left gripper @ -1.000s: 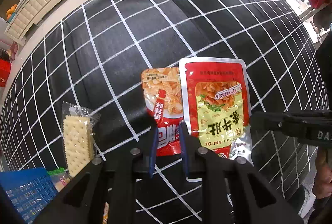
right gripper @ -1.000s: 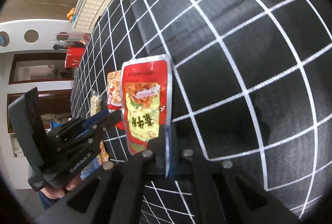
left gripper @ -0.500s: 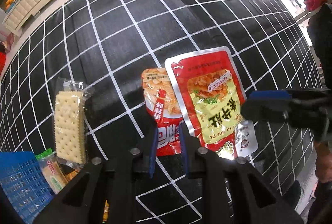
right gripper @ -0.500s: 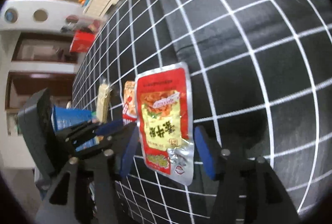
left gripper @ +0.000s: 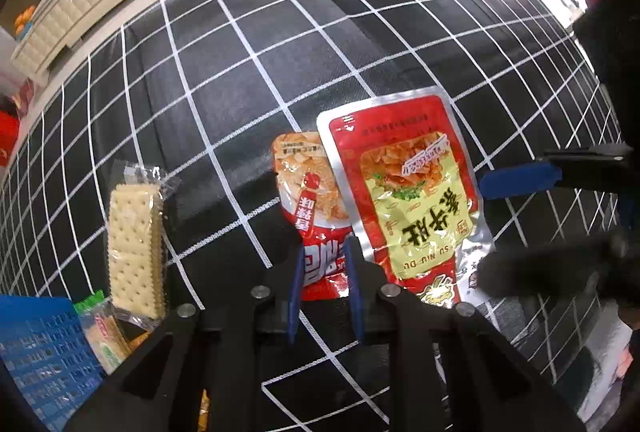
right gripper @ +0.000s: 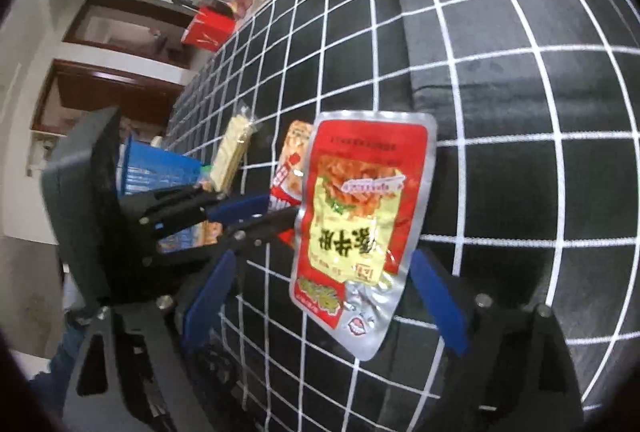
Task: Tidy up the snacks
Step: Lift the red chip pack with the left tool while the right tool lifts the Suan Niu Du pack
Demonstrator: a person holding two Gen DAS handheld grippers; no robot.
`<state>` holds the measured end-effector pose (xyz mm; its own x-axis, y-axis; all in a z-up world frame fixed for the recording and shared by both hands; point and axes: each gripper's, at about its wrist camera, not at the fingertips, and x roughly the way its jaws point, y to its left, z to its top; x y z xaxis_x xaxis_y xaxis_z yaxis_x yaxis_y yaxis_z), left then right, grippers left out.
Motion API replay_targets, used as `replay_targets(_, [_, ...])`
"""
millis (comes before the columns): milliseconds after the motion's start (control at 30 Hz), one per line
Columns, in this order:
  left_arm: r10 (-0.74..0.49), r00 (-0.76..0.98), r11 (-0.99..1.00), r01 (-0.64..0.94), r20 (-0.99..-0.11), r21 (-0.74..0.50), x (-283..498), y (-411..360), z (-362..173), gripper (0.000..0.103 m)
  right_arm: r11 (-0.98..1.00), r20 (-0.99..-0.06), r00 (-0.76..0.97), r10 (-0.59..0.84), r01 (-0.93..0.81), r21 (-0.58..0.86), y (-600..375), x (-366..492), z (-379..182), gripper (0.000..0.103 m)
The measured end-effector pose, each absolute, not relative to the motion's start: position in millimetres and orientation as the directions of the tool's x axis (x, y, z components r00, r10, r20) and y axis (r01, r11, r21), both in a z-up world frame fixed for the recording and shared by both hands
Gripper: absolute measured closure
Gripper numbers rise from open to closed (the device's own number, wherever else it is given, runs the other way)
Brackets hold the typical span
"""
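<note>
Large red-and-yellow pouch [right gripper: 356,228], silver-edged, lies flat on the checked bench [right gripper: 500,72], long axis running away from the wide-spread right claw [right gripper: 324,296]. Left claw [left gripper: 323,284] clamps the small orange-red packet [left gripper: 316,208] alongside.

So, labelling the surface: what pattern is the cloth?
The cloth is black with a white grid, clearest in the left wrist view.
</note>
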<state>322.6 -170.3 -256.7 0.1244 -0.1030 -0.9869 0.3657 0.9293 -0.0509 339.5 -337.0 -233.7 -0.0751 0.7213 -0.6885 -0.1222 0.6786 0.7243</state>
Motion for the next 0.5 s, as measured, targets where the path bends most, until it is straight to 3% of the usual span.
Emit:
replay_targets(200, [-0.055,0.152,0.918,0.396,-0.987,0.010,330,-174,-258,0.085,0.718,-0.728,-0.043,0.684,-0.134,0.683,-333,332,-232,0.015])
replay_targets(500, [-0.087,0.142,0.920,0.392,-0.986,-0.025,330,-179,-259,0.085,0.779,-0.789,-0.008,0.614,-0.153,0.607,-311,328,-224,0.014])
